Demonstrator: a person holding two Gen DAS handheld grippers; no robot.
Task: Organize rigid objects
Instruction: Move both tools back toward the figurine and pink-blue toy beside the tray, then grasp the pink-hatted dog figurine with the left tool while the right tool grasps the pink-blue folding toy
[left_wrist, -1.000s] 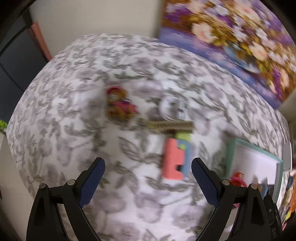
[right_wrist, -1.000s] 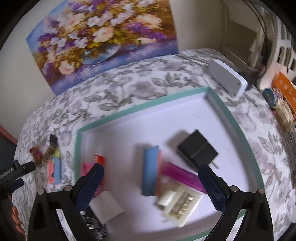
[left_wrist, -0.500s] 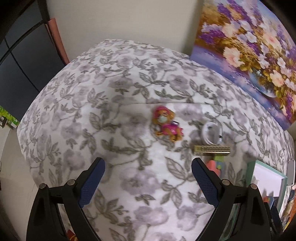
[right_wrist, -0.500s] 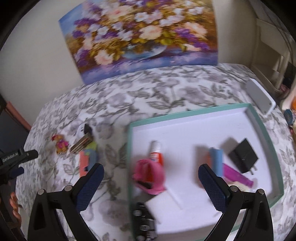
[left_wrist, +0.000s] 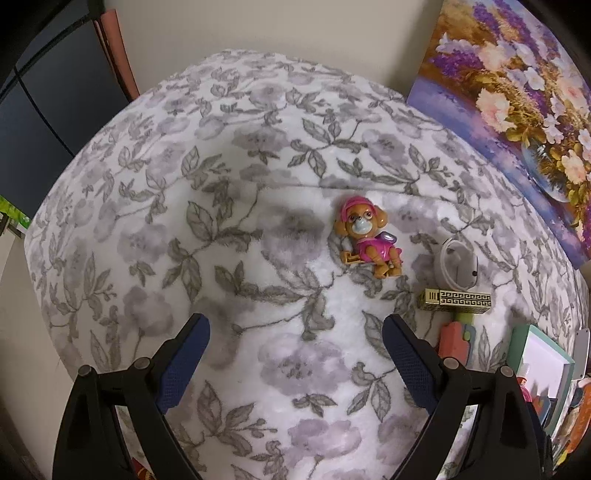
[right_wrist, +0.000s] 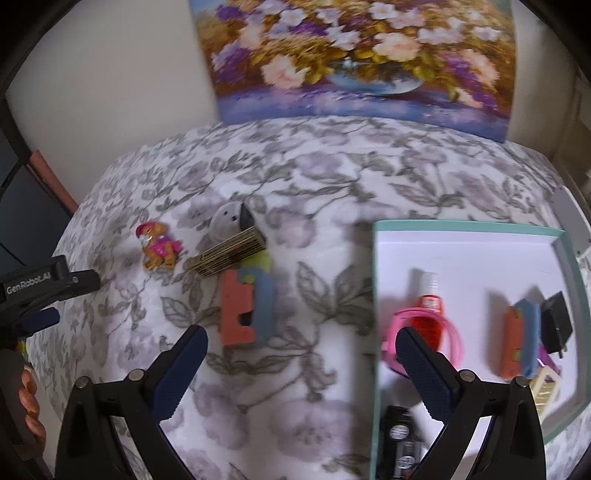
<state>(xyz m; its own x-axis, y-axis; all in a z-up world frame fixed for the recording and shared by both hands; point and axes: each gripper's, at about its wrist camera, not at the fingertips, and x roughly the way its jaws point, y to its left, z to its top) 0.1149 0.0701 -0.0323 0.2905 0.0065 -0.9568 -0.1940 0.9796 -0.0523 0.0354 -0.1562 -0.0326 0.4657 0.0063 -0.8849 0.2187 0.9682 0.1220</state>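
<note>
1. Puppy figurine (left_wrist: 367, 236) in pink lies on the floral cloth (left_wrist: 236, 229), just beside a white round case (left_wrist: 458, 264) and gold patterned bar (left_wrist: 456, 300).
2. Left gripper (left_wrist: 295, 350) hovers nearer the camera, jaws spread wide, holding nothing.
3. Right gripper (right_wrist: 301, 363) likewise gapes empty, beside the teal-rimmed tray (right_wrist: 469, 225).
</note>
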